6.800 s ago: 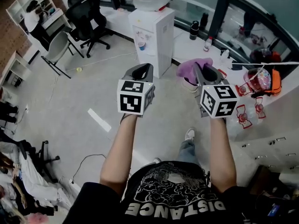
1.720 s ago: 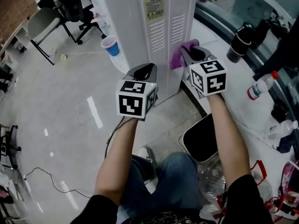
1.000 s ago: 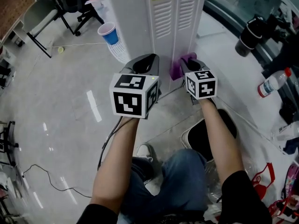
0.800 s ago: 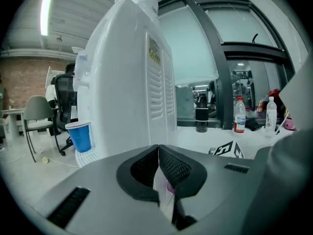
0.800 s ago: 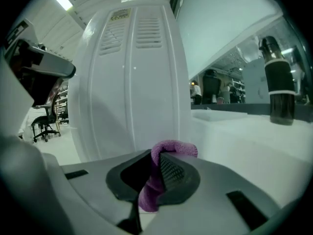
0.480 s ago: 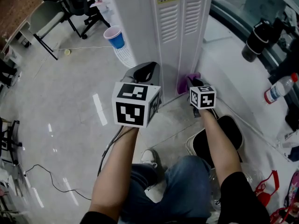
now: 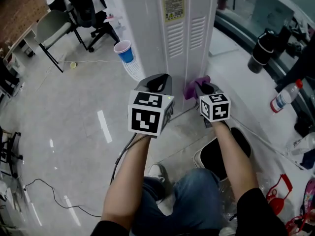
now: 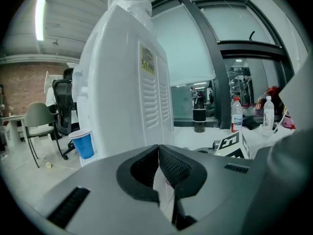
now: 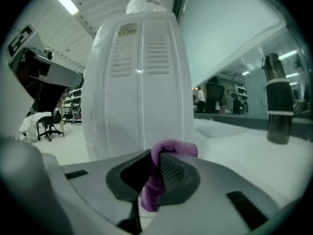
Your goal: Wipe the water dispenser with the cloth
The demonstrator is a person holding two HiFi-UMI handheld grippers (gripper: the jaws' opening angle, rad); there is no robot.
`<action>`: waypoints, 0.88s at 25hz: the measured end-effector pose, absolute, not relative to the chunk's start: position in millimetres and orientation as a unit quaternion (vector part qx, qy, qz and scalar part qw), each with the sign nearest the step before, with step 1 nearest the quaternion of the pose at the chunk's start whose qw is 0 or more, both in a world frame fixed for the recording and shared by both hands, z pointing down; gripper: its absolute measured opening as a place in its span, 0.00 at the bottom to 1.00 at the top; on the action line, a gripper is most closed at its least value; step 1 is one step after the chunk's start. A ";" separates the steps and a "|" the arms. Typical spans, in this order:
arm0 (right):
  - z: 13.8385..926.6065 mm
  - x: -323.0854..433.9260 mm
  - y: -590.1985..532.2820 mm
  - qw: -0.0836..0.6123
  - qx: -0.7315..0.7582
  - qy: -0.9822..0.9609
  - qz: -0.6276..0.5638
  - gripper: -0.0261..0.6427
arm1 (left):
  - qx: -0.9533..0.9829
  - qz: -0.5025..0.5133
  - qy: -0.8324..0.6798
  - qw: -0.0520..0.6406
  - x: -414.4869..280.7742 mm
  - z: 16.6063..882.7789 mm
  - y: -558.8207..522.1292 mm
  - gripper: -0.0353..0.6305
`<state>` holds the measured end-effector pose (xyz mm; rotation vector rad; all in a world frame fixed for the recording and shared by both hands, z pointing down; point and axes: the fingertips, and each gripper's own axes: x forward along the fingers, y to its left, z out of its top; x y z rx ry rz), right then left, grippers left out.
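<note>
Down the dispenser's [image 7: 147, 23] vented panel the right gripper [image 7: 204, 89] has come since a couple of seconds ago: then the cloth [image 7: 195, 86] was level with the vent slots, now it sits below them, near the panel's lower right corner. The head view shows the cloth at the gripper's tip, between it and the white panel; whether it presses on the panel I cannot tell.

In the right gripper view the jaws of the right gripper [image 9: 155, 163] pinch the purple cloth [image 9: 171, 147], which folds over the right jaw's tip and hangs down between the two. The dispenser [image 9: 137, 92] stands straight ahead, with a black tumbler [image 9: 279, 106] off to the right.

The left gripper [image 7: 158, 80] hangs just left of the right one, in front of the panel and apart from the cloth. In its own view the left gripper [image 8: 159, 153] has its jaws pressed together with nothing in them, the dispenser [image 8: 122, 92] ahead and a blue cup [image 8: 82, 143] at its left side.

A black bin [image 7: 216, 154] lies under the right forearm.
</note>
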<state>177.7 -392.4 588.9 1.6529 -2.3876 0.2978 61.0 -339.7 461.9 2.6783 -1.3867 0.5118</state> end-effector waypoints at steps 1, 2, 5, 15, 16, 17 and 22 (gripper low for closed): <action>573.3 175.0 -389.6 0.109 0.560 -0.817 0.089 0.09 | 0.875 0.163 -0.454 0.042 62.3 457.2 -339.7 0.09; 557.1 172.3 -386.8 0.106 0.557 -0.820 0.077 0.09 | 0.875 0.160 -0.455 0.040 63.5 452.1 -339.0 0.09; 504.3 163.4 -380.6 0.094 0.546 -0.832 0.036 0.09 | 0.872 0.160 -0.462 0.022 64.0 435.9 -335.8 0.09; 348.7 133.3 -358.8 0.075 0.512 -0.851 -0.088 0.09 | 0.878 0.122 -0.460 0.039 55.1 401.5 -327.4 0.09; 333.8 131.0 -356.1 0.072 0.508 -0.853 -0.099 0.09 | 0.880 0.115 -0.460 0.043 53.3 398.1 -327.9 0.09; 319.4 129.3 -353.8 0.068 0.505 -0.854 -0.109 0.09 | 0.880 0.107 -0.461 0.045 51.0 394.9 -329.0 0.09; 256.5 120.2 -348.2 0.052 0.494 -0.856 -0.141 0.09 | 0.876 0.097 -0.469 0.047 38.6 384.5 -333.4 0.09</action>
